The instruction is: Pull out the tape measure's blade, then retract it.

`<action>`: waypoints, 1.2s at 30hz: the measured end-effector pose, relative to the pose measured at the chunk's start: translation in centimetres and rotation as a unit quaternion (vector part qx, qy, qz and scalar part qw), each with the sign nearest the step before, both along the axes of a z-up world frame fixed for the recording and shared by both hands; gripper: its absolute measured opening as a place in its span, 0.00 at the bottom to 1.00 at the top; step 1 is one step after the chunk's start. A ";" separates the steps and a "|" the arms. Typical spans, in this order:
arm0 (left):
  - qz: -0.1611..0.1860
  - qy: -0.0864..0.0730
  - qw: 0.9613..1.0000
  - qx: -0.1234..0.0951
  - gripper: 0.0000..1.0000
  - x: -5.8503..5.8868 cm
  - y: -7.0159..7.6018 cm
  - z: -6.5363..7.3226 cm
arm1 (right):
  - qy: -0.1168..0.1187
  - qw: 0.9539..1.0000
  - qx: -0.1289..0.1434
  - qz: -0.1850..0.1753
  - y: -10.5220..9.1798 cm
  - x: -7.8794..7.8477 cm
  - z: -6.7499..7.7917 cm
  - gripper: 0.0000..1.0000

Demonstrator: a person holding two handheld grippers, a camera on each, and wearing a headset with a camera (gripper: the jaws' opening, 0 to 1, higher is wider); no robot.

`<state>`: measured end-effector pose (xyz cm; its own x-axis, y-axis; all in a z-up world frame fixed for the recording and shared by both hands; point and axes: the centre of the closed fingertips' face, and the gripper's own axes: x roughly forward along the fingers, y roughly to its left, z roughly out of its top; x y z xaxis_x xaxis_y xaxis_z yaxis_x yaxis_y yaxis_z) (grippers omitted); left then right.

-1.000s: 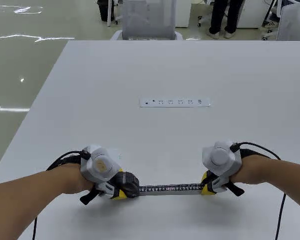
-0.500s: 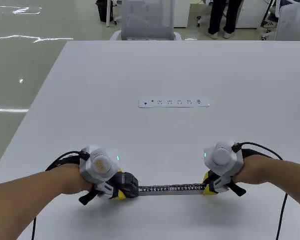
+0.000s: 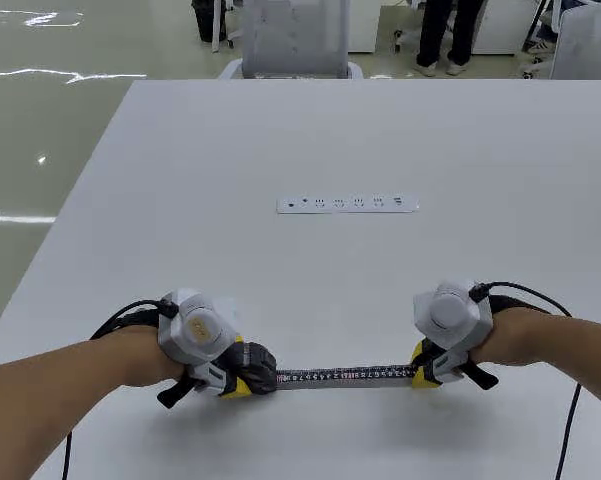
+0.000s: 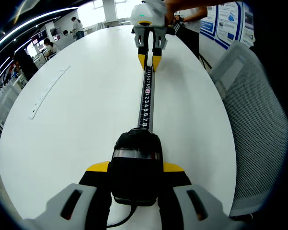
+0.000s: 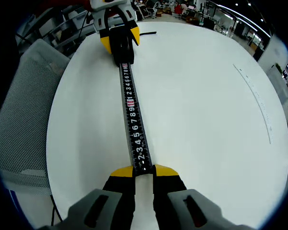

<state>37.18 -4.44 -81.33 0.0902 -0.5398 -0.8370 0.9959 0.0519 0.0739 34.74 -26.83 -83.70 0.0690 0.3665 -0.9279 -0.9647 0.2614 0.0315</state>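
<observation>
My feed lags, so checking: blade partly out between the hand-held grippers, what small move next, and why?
Probably draw the right hand-held gripper slightly farther from the case: it pinches the blade at its tip, the left hand-held gripper clamps the case, and only a short, straight run is out.

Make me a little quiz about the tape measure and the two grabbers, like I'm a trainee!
1. True or false: the left hand-held gripper is shut on the tape measure case.
2. What holds the end of the blade? A) the right hand-held gripper B) a bare hand C) nothing
3. Fill in: the white power strip lies flat on the ___.

Key: 1 true; 2 A; 3 table.
</observation>
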 end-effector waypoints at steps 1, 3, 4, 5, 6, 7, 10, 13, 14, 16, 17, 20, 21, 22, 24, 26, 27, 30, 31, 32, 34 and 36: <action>0.000 0.000 1.000 0.000 0.33 0.0 0.0 0.0 | 0.000 1.000 0.000 0.000 0.0 0.0 0.0 0.12; 0.000 0.000 1.000 0.000 0.33 0.0 0.0 0.0 | 0.000 1.000 0.000 0.001 -0.1 0.0 0.0 0.12; 0.000 0.000 1.000 0.000 0.33 0.0 0.0 0.0 | 0.000 1.000 0.000 0.001 -0.1 0.0 0.0 0.12; 0.000 0.000 1.000 0.000 0.33 0.0 0.0 0.0 | 0.000 1.000 0.000 0.002 -0.2 0.0 0.0 0.12; 0.000 0.000 1.000 0.000 0.33 0.0 0.0 0.0 | 0.000 1.000 -0.001 0.002 -0.3 0.0 0.0 0.12; 0.000 0.000 1.000 0.000 0.33 -0.1 0.0 0.1 | 0.000 1.000 -0.001 0.002 -0.3 0.0 0.0 0.12; 0.000 0.000 1.000 -0.001 0.33 -0.1 0.0 0.1 | 0.000 1.000 -0.001 0.002 -0.5 -0.1 0.0 0.12; 0.001 0.001 1.000 -0.001 0.33 -0.1 0.0 0.1 | 0.000 1.000 -0.001 0.002 -0.6 -0.1 0.1 0.12; 0.000 0.001 1.000 -0.001 0.33 -0.1 0.0 0.1 | 0.000 1.000 -0.001 0.002 -0.6 -0.1 0.1 0.12; 0.000 0.001 1.000 -0.001 0.33 0.0 0.0 0.0 | -0.001 1.000 -0.002 0.001 -0.7 -0.1 0.1 0.12; 0.001 0.001 1.000 -0.001 0.33 0.0 0.0 0.0 | -0.001 1.000 -0.002 0.001 -0.8 -0.1 0.1 0.12; 0.001 0.000 1.000 -0.002 0.33 0.0 0.0 0.0 | -0.002 1.000 -0.001 -0.001 -1.0 -0.1 0.0 0.12; 0.001 0.000 1.000 -0.001 0.33 0.0 0.0 0.0 | -0.002 1.000 -0.002 -0.001 -1.0 -0.1 0.0 0.12; 0.001 0.000 1.000 -0.001 0.33 0.0 0.0 0.0 | -0.002 1.000 -0.002 -0.001 -1.1 -0.1 0.0 0.12; 0.000 0.000 1.000 -0.001 0.33 0.0 0.0 0.0 | -0.002 1.000 -0.003 -0.001 -1.1 -0.2 0.1 0.12; 0.000 -0.001 1.000 -0.001 0.33 -0.1 0.0 0.0 | -0.002 1.000 -0.004 0.000 -1.2 -0.1 0.0 0.12; 0.000 -0.001 1.000 -0.001 0.33 -0.1 0.0 0.0 | -0.002 1.000 -0.005 0.000 -1.3 -0.1 0.0 0.12; 0.001 -0.002 1.000 0.000 0.33 0.0 0.0 -0.1 | -0.002 1.000 -0.006 -0.001 -1.5 -0.1 0.0 0.12; 0.000 -0.002 1.000 0.000 0.33 0.0 0.0 -0.1 | -0.002 1.000 -0.006 -0.001 -1.6 -0.1 0.0 0.12; 0.001 -0.002 1.000 0.000 0.33 0.0 0.0 0.0 | -0.002 1.000 -0.007 -0.002 -1.6 -0.1 0.0 0.12; 0.000 -0.002 1.000 0.000 0.33 -0.1 0.0 0.0 | -0.002 1.000 -0.008 -0.002 -1.8 -0.2 0.0 0.12; 0.001 -0.002 1.000 0.000 0.33 0.0 0.0 0.0 | -0.002 1.000 -0.007 -0.003 -1.8 -0.2 0.0 0.12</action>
